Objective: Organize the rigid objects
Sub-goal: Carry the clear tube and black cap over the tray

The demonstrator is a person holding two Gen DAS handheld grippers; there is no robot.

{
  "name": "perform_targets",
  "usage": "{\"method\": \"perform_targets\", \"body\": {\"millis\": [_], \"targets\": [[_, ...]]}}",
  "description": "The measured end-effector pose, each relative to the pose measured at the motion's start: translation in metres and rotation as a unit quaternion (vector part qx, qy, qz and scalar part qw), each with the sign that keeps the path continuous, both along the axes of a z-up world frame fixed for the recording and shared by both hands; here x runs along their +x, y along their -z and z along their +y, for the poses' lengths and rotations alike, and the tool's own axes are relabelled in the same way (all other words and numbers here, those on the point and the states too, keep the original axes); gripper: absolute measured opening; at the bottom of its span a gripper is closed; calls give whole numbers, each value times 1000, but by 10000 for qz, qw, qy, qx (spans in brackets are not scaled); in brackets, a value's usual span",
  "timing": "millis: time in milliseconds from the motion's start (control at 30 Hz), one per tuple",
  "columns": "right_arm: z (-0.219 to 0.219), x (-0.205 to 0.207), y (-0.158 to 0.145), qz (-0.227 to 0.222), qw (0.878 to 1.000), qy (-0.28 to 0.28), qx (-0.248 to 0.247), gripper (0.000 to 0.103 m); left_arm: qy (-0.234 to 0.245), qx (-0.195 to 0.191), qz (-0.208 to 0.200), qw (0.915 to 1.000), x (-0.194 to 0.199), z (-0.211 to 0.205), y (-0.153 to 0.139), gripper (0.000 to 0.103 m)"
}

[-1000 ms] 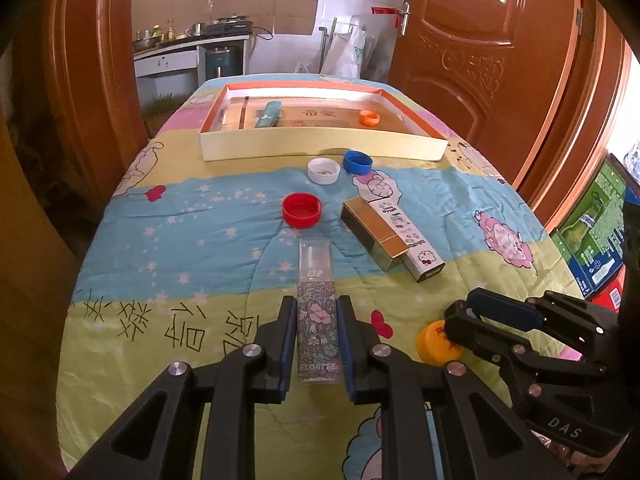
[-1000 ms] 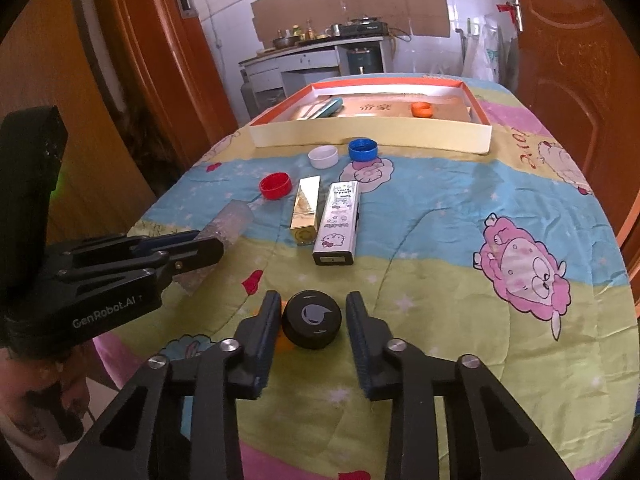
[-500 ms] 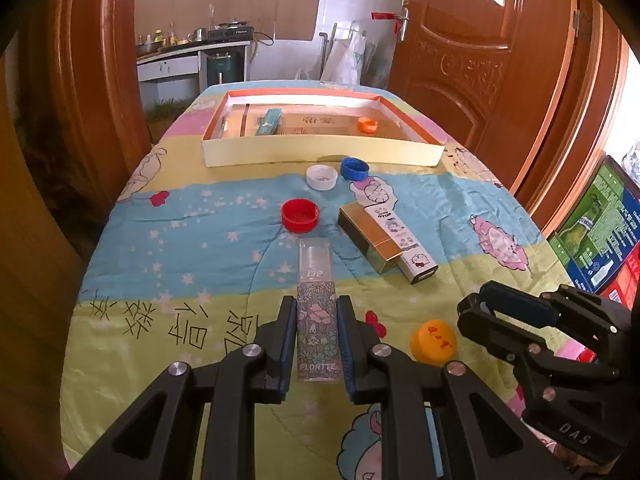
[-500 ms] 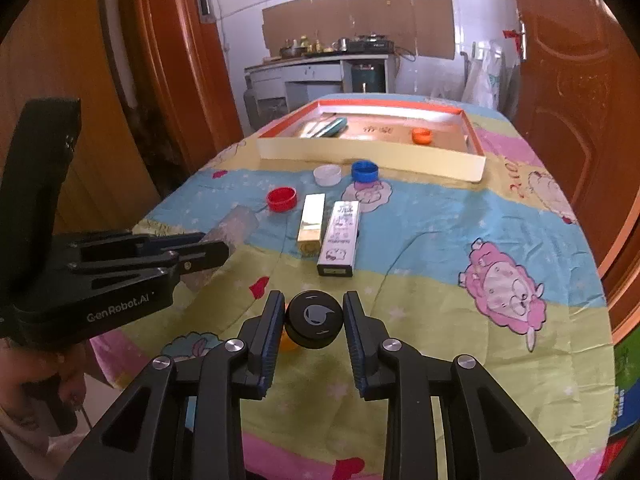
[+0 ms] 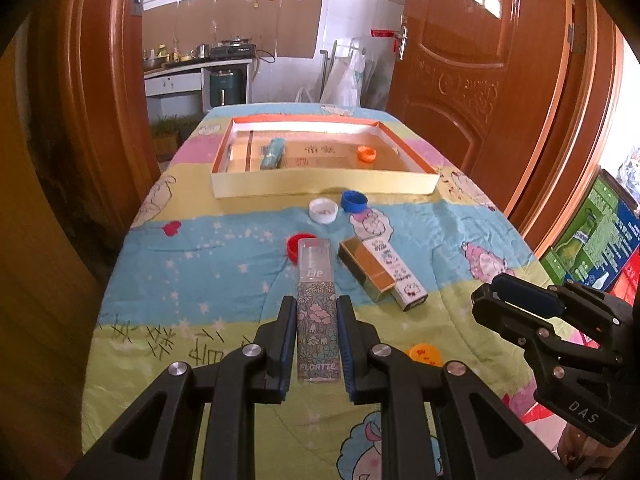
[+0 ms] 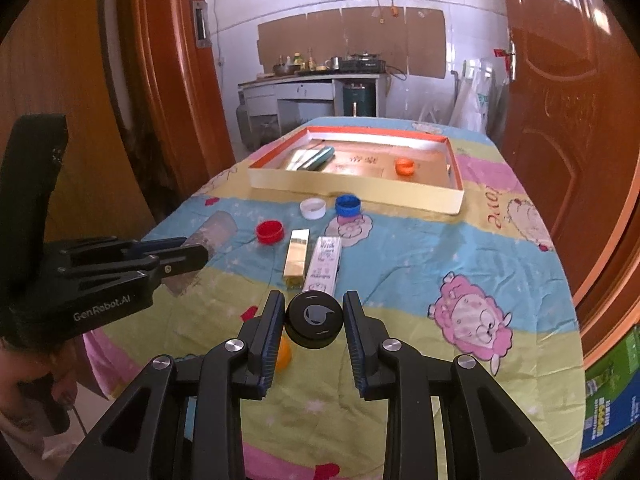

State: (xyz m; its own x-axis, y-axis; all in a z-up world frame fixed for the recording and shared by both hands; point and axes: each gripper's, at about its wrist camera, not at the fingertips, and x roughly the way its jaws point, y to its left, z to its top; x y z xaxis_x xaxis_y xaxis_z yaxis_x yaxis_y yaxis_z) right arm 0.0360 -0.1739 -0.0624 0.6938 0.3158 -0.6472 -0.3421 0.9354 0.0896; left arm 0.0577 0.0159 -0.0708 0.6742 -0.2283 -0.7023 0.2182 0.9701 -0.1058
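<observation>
1. The left gripper (image 5: 316,344) is clamped on the floral box (image 5: 316,312), jaws pressing its long sides near the lower end; most of the box sticks out ahead of the jaws, clear of the surface (image 5: 192,272).
2. Ahead of the left jaws, beyond the box tip, lies the red cap (image 5: 298,243); further ahead sit the white cap (image 5: 323,210) and blue cap (image 5: 354,201), then the tray (image 5: 320,190), well apart.
3. Just right of the left jaws lie the gold box (image 5: 362,268) and white box (image 5: 394,272), touching side by side; the orange cap (image 5: 424,355) sits right of the jaws, below them.
4. The right gripper (image 6: 314,330) is clenched on the black cap (image 6: 314,320), pads on opposite sides of its rim, lifted above the surface.
5. The step in hand looks like carrying both items forward to the tray, which already holds a teal box (image 6: 320,157) and an orange cap (image 6: 405,167).
6. To do it well: keep both grips firm, carry high enough to pass the caps and the near tray wall, and keep the long box level, since its overhang could tip or catch.
7. Release over bare tray floor, the box beside the teal one and the black cap near the orange one, low before opening.
</observation>
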Motion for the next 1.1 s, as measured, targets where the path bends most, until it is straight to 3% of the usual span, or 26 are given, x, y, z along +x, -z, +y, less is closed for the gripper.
{"method": "perform_targets", "body": {"millis": [400,1100], "targets": [[-4,23,-21,-189,9998,90,-18,31,51,-99,-201,9997,25,-3,-20,20],[-18,86,-39,-135,9997,201,73,31,103,-64,-119,9999,89,-21,-34,20]]}}
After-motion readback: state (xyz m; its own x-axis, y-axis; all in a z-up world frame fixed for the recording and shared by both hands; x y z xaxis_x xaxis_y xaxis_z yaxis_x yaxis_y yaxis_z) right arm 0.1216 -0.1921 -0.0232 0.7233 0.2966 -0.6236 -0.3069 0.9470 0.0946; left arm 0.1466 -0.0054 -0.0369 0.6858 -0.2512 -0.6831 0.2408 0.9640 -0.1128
